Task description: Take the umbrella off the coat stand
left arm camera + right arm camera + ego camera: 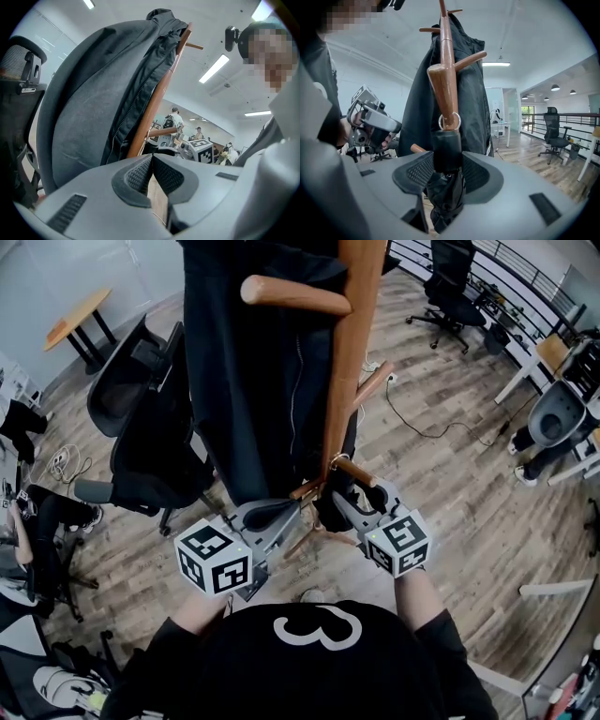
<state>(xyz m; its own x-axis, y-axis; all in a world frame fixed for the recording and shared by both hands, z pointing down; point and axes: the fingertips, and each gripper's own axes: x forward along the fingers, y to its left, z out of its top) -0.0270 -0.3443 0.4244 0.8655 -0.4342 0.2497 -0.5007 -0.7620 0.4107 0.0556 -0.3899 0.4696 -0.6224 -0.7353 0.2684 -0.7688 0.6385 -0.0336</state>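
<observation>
Because the black folded umbrella hangs by a metal ring from a low peg of the brown wooden coat stand, under the dark zipped jacket, we hold the right gripper near level, clasping the umbrella's handle. The left gripper sits alongside, pinched closed, empty, forearms parallel.

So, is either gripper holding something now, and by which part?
The right gripper appears to clamp the folded black umbrella by its thick handle, one pad on each side. The left gripper is shut on nothing.
</observation>
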